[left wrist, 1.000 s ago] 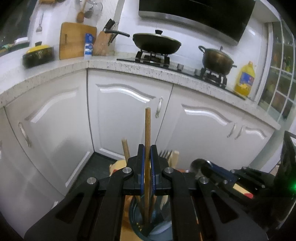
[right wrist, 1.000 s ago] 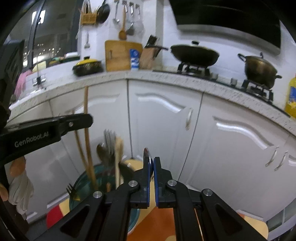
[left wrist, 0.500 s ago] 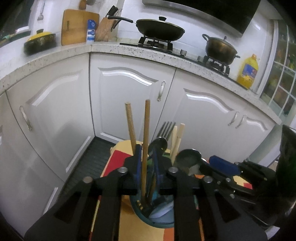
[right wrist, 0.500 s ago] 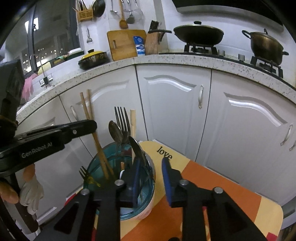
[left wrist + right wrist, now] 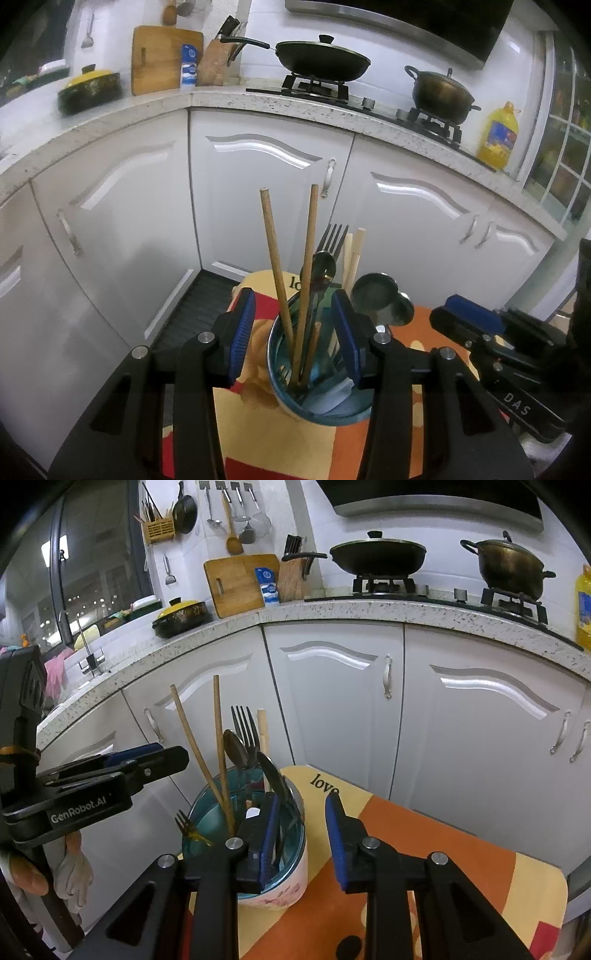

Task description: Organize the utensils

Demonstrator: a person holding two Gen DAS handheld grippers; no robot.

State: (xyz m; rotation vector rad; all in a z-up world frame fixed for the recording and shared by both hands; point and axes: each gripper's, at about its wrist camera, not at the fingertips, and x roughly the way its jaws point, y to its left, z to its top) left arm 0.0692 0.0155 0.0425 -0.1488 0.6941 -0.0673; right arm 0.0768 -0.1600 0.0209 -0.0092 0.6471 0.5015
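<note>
The cup (image 5: pixel 317 402) stands on the mat (image 5: pixel 424 834), at 6 o'clock in the left view. In it stand chopsticks (image 5: pixel 275 266) at 11 o'clock, fork (image 5: pixel 332 240) and spoon (image 5: pixel 323 266) behind them. Cabinets (image 5: pixel 266 192) lie beyond at 12.

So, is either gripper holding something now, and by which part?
Nothing is held: the left gripper and right gripper are both open around the utensil cup.
</note>
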